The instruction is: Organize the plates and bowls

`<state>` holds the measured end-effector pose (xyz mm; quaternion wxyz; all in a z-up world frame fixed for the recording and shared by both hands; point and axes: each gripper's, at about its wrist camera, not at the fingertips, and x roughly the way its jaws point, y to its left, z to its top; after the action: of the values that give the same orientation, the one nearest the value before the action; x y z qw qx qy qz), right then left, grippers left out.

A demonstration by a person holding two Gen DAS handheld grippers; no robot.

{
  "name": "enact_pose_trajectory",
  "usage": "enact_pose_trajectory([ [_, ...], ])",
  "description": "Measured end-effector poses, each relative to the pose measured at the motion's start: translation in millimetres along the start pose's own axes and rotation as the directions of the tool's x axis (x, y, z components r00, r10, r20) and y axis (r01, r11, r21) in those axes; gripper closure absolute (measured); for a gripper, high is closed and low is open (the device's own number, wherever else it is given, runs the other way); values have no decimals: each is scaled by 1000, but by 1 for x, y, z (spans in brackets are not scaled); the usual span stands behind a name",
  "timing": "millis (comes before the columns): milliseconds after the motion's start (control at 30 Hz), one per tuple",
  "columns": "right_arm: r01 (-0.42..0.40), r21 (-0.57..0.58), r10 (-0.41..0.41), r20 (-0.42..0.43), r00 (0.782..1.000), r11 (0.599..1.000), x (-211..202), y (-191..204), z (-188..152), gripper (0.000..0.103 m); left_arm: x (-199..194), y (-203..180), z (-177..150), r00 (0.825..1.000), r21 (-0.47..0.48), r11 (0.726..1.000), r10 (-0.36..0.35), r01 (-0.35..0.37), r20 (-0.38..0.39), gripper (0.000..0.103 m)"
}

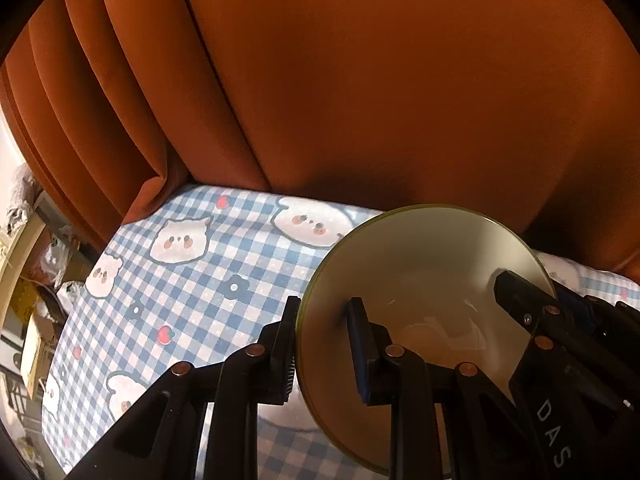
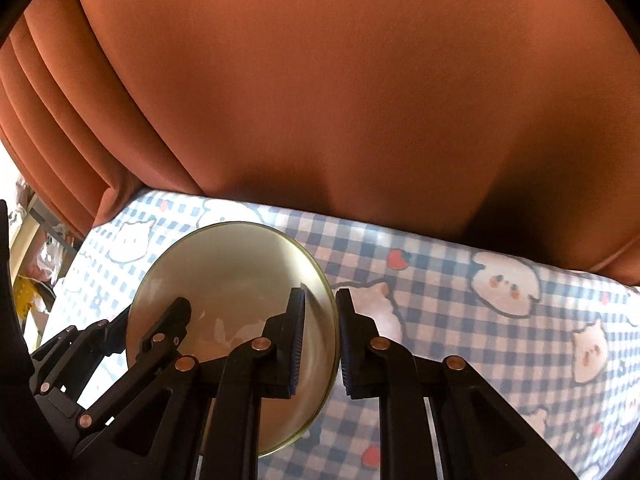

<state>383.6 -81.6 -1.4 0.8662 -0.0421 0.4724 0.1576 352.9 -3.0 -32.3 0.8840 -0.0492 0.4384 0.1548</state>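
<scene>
A cream bowl (image 1: 432, 264) with a thin green rim is held over the blue checked tablecloth (image 1: 192, 280). My left gripper (image 1: 324, 344) is shut on its left rim, one finger inside and one outside. My right gripper (image 2: 322, 340) is shut on the bowl's (image 2: 232, 264) right rim the same way. Each gripper shows in the other's view: the right one (image 1: 532, 312) at the bowl's far side, the left one (image 2: 160, 328) at the bowl's left. The bowl looks empty and tilts slightly.
An orange curtain (image 1: 360, 80) hangs right behind the table's far edge. The tablecloth (image 2: 480, 320) has cartoon animals and strawberries. The table's left edge drops off to cluttered shelves and bags (image 1: 36, 280) below.
</scene>
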Motion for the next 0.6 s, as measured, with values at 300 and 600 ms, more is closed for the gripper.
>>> enact_pose_trajectory([
  [300, 91, 31, -93, 51, 994, 995, -74, 11, -25, 84, -65, 13, -20, 995, 46, 995, -92, 89, 50, 81],
  [600, 126, 102, -136, 96, 986, 987, -135, 39, -58, 84, -120, 35, -46, 986, 111, 985, -141, 131, 88, 82],
])
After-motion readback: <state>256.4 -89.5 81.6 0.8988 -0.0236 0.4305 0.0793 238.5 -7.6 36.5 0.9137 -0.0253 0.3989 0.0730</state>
